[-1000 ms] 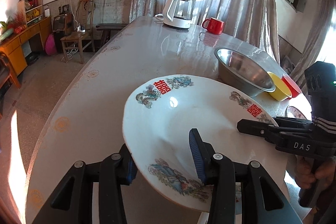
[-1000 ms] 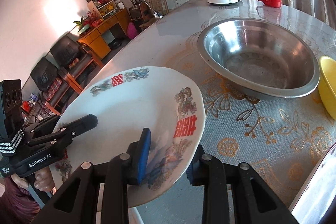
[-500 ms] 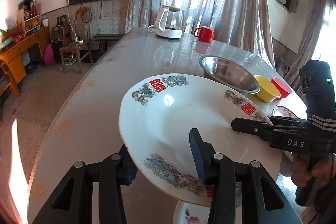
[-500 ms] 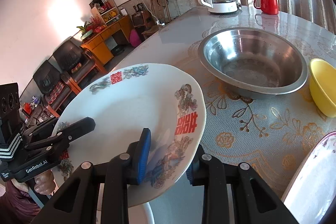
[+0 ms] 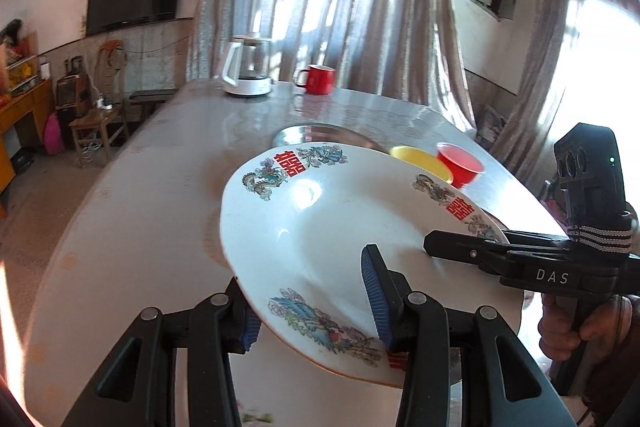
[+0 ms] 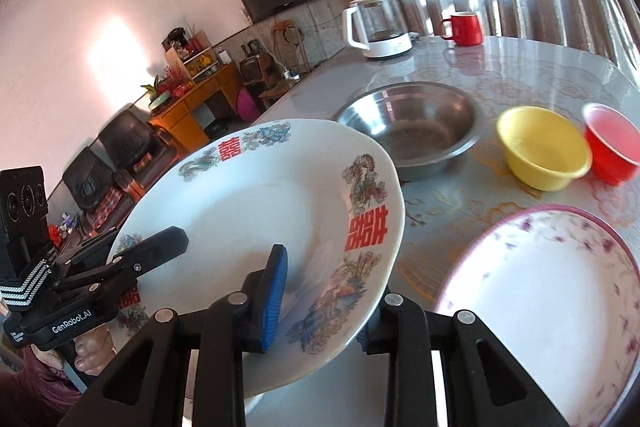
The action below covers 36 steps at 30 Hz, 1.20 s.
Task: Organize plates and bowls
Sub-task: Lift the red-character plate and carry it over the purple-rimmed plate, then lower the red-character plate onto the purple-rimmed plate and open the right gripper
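Note:
A large white plate with dragon, phoenix and red double-happiness marks (image 5: 320,227) is held in the air over the table by both grippers. My left gripper (image 5: 308,303) is shut on its near rim. My right gripper (image 6: 320,291) is shut on the opposite rim, and the plate shows in the right wrist view (image 6: 260,211). A white plate with a pink floral rim (image 6: 540,291) lies on the table to the right. Behind stand a steel bowl (image 6: 416,123), a yellow bowl (image 6: 540,151) and a red bowl (image 6: 612,143).
A white glass kettle (image 5: 248,71) and a red mug (image 5: 318,79) stand at the table's far end (image 5: 180,147). The table's left edge drops to the floor. Curtains hang behind the table.
Both grippers have lifted the big plate higher and drawn it back toward me. The floral plate on the table has come into the right wrist view.

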{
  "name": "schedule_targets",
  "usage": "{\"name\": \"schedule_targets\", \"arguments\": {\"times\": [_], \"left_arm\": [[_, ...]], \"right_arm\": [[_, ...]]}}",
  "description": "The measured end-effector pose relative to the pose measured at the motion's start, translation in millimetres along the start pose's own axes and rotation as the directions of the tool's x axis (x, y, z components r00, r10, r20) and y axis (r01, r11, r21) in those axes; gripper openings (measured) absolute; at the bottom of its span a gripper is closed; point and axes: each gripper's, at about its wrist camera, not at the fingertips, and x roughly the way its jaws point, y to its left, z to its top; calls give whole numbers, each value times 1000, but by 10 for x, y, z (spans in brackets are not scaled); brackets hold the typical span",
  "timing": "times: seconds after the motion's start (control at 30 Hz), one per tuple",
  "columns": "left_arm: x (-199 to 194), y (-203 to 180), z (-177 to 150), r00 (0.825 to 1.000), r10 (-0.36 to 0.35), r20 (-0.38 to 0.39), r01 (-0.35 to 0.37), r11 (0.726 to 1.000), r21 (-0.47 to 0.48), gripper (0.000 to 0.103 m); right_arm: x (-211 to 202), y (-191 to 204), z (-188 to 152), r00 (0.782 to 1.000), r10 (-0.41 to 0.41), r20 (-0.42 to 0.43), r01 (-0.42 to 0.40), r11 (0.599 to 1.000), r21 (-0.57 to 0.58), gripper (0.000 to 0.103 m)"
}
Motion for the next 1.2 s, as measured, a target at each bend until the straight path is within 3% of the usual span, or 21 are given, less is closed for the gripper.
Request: {"name": "schedule_targets", "arguments": {"times": [0.27, 0.6, 0.9, 1.2], "left_arm": [[243, -637, 28, 993, -108, -56, 112, 991, 67, 46], [774, -1209, -69, 963, -178, -202, 196, 978, 76, 46], [1088, -1414, -111, 947, -175, -269, 207, 974, 93, 47], [1107, -1381, -181, 944, -170, -282, 203, 975, 92, 48]], "right_arm": [[-545, -430, -269, 993, -106, 45, 101, 990, 94, 28], [-722, -1021, -557, 972, -236, 5, 228, 946, 232, 29], [-710, -1376, -673, 956, -290, -43, 288, 902, 323, 30], [-779, -1399, -730, 950, -309, -51, 309, 903, 300, 31]]}}
